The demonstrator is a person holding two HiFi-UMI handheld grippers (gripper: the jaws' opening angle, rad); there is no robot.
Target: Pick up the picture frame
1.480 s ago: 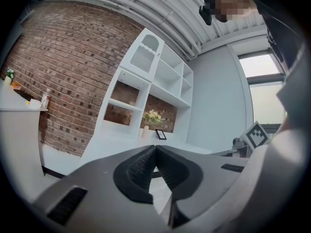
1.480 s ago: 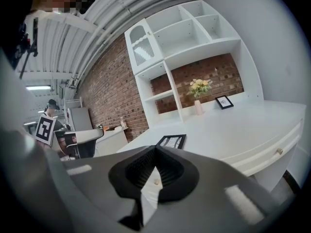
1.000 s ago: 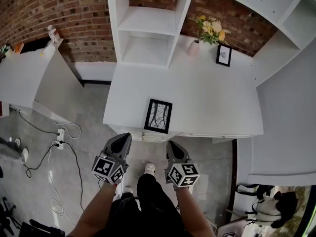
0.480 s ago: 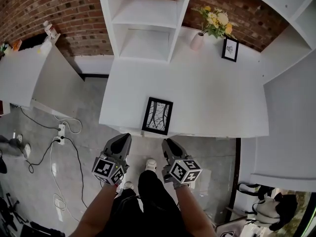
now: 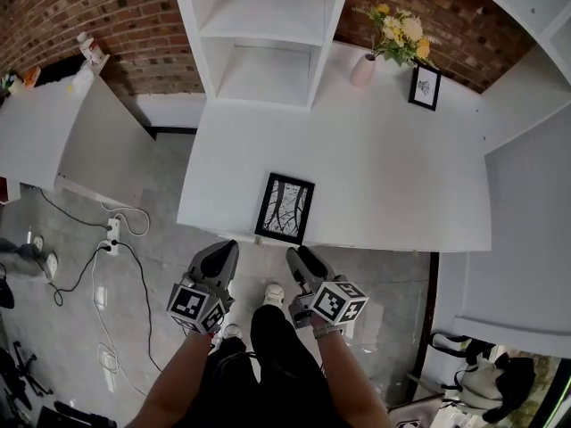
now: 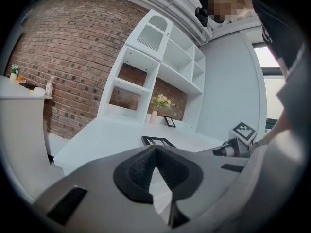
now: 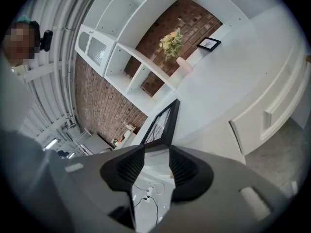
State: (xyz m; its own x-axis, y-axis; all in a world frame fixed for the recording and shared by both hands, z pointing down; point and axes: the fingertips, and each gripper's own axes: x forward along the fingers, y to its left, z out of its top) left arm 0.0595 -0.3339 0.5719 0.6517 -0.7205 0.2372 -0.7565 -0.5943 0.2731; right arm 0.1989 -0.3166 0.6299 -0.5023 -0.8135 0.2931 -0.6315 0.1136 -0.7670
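The black picture frame with a branch print lies flat near the white table's front edge. Both grippers hover over the floor just short of that edge. My left gripper is left of the frame, with its jaws shut and empty. In the left gripper view the frame lies ahead and slightly right. My right gripper points at the frame's near edge. Its jaws are opening with nothing between them, and the frame shows just beyond the tips.
A white shelf unit stands at the table's back. A pink vase of flowers and a small second frame are at the back right. A power strip with cables lies on the floor to the left.
The right gripper has rolled and its jaws have come apart. Both grippers have sunk a little in front of the table.
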